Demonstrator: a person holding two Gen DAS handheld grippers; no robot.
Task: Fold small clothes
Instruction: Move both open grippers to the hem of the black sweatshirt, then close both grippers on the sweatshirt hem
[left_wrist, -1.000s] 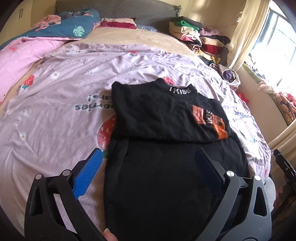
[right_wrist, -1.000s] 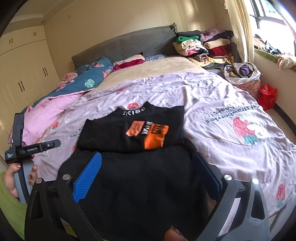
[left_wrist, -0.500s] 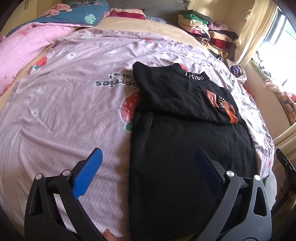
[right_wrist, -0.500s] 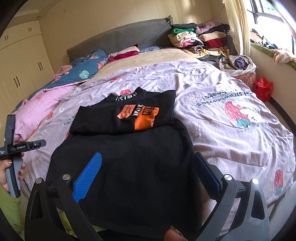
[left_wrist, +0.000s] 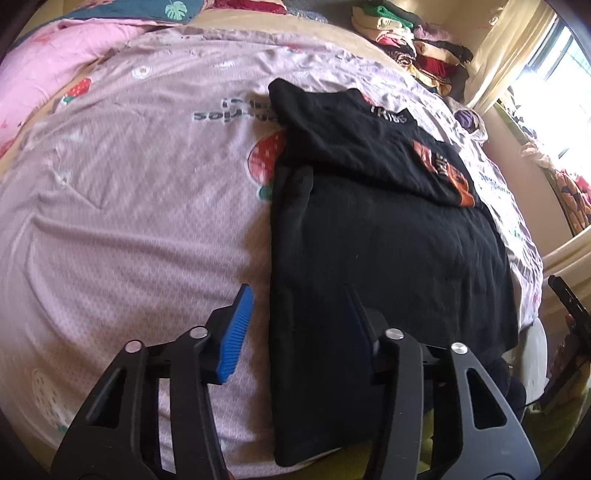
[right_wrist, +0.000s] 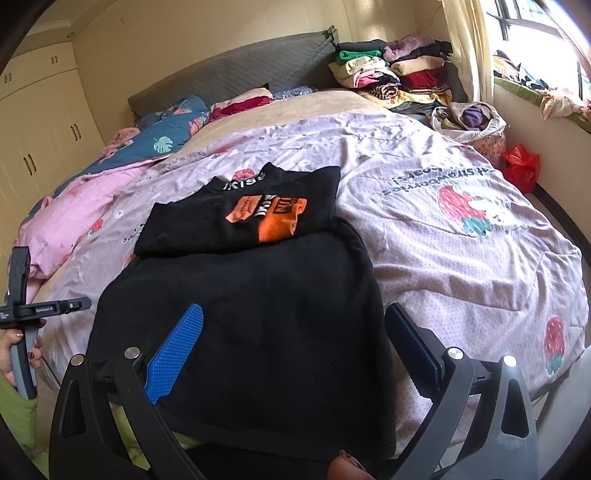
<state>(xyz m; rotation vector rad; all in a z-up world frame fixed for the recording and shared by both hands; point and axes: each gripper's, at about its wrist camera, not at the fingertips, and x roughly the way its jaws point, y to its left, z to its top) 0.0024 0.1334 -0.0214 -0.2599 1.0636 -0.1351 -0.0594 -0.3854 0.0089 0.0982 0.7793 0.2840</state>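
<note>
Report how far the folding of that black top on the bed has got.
Done: the black top lies flat on the lilac bedspread, its collar end already folded over into a panel showing the orange print.
In hand: the left gripper is closing over the near left edge; the right gripper stands open over the hem.
Left: folding the lower half up.

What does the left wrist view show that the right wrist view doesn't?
Left wrist only: the left gripper, fingers closing astride the black shirt's left edge, not yet pinching it.

Right wrist only: the right gripper, open over the shirt's near hem; the wardrobe; the red bag; the person's left hand.

Both: the shirt on the strawberry quilt, and the stacked clothes.
</note>
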